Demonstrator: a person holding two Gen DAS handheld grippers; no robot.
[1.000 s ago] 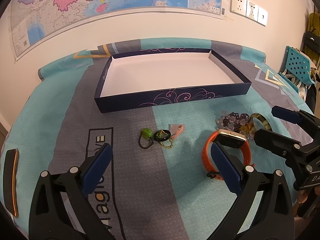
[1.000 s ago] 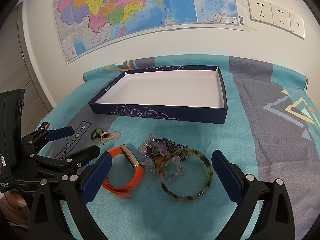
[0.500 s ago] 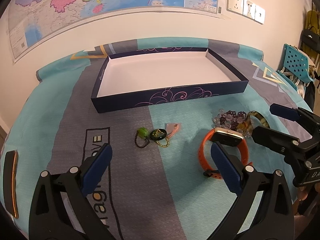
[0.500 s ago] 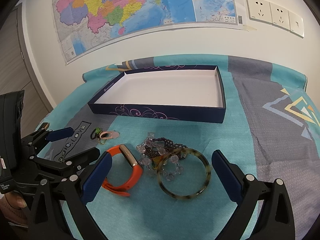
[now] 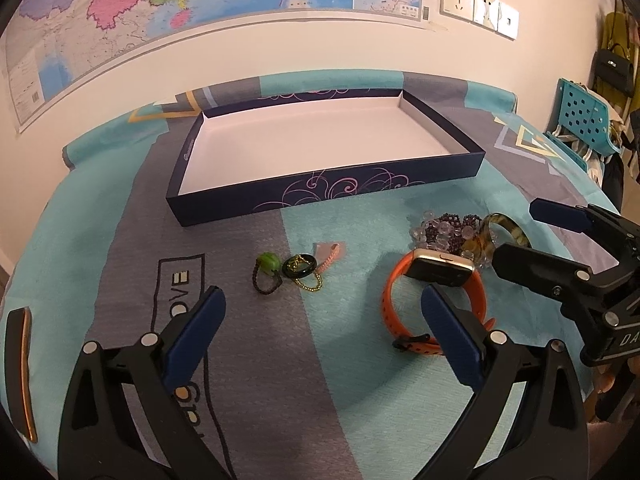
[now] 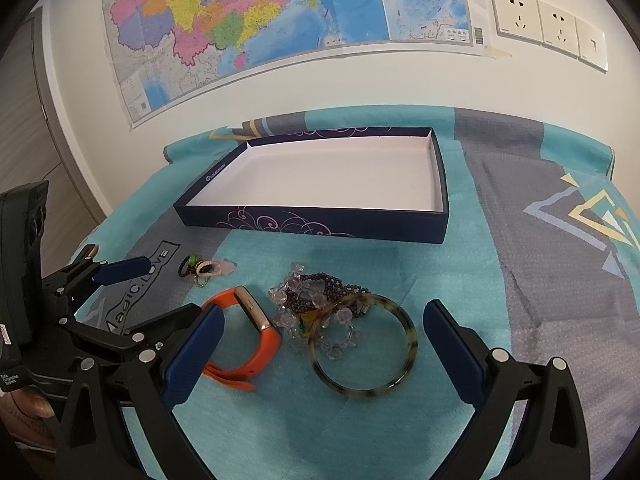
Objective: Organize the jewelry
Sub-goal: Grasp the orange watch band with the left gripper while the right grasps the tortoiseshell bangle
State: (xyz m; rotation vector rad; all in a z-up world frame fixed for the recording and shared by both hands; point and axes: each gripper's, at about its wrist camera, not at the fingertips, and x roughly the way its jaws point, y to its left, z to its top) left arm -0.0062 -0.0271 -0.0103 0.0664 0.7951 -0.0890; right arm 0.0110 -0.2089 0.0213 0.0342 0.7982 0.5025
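Right wrist view: I hold both right gripper (image 6: 322, 346) and left gripper (image 5: 320, 326) jaws apart, empty; the stiff, slippery bangle (image 6: 364, 346) near the cloth's front edge wants gripping across its rim.

The left gripper (image 5: 320, 320) is held low with its blue-padded fingers (image 5: 196, 332) spread wide apart, gripping nothing. Beside it on the right, the right gripper (image 6: 322, 350) is likewise spread wide, its pads (image 6: 452, 356) bare.
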